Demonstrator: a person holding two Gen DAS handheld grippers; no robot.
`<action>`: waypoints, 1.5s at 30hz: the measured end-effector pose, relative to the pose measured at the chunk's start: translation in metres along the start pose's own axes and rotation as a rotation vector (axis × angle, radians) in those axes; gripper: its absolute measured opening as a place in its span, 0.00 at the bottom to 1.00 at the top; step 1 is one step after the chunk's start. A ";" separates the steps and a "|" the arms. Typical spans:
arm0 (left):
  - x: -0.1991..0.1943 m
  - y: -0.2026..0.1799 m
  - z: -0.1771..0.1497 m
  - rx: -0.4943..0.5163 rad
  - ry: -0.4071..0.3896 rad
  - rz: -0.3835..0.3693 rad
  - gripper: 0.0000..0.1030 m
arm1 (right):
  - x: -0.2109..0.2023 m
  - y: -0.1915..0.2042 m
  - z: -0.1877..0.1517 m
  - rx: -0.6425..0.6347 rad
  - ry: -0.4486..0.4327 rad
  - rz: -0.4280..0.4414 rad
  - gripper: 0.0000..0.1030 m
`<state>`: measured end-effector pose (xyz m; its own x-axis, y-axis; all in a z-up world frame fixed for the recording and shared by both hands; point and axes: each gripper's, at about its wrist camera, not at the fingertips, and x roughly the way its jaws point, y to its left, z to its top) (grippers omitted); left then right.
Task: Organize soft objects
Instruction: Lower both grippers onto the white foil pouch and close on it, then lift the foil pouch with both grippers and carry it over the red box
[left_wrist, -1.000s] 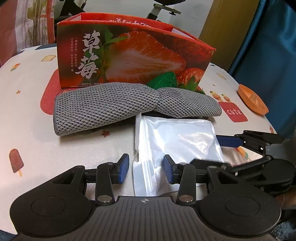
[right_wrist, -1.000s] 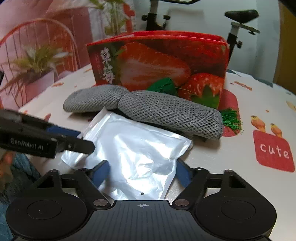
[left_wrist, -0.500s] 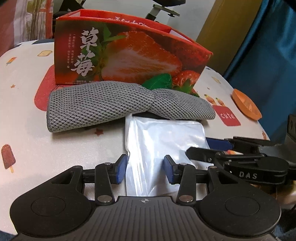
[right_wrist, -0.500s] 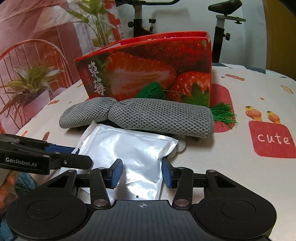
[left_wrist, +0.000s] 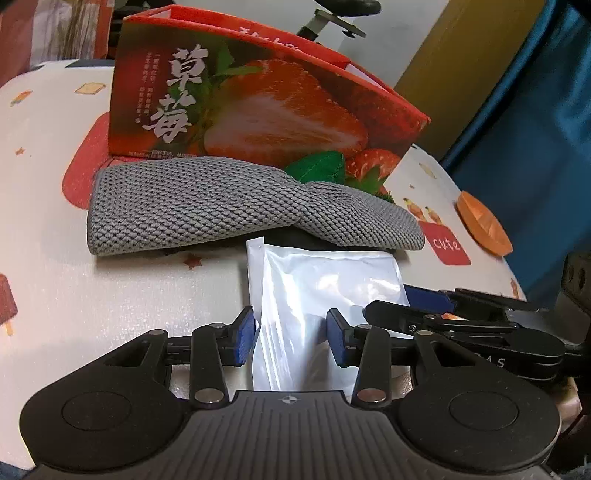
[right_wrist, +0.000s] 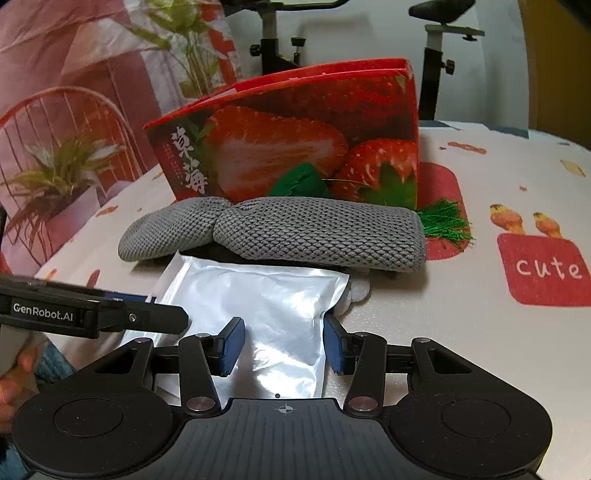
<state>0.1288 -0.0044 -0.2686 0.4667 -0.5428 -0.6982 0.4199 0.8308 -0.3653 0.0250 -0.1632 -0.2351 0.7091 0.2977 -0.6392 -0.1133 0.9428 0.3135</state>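
Exercise bikes (right_wrist: 439, 55) stand behind your patterned table (left_wrist: 55, 258). Since a second ago your right gripper (right_wrist: 282, 345) has narrowed onto the pouch's (right_wrist: 258, 306) near edge; your left gripper (left_wrist: 291, 338) pinches it too, below the cloth (left_wrist: 207, 206) and box (left_wrist: 258, 110).

A glossy, crinkled foil pouch (right_wrist: 258, 306) is seen; at 12 o'clock, a coarse knitted grey cloth (right_wrist: 295, 232) and a printed cardboard box (right_wrist: 295, 140).

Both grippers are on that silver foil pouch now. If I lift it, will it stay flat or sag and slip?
The silver foil pouch looks creased and puffy, so it will probably sag between the left gripper and right gripper. Its glossy film may slip. It looks thin, so likely light.
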 end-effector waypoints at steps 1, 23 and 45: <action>0.000 0.000 0.000 -0.005 -0.002 -0.001 0.41 | 0.000 -0.002 0.000 0.017 -0.003 0.008 0.43; -0.007 -0.008 -0.009 0.036 -0.013 0.006 0.29 | -0.012 0.003 0.005 0.023 -0.070 0.023 0.15; -0.036 0.001 0.001 -0.050 -0.161 -0.042 0.18 | -0.033 0.010 0.015 -0.006 -0.177 0.040 0.11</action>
<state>0.1131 0.0160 -0.2434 0.5700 -0.5861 -0.5759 0.4041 0.8102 -0.4246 0.0111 -0.1661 -0.2000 0.8155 0.3046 -0.4921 -0.1480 0.9318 0.3315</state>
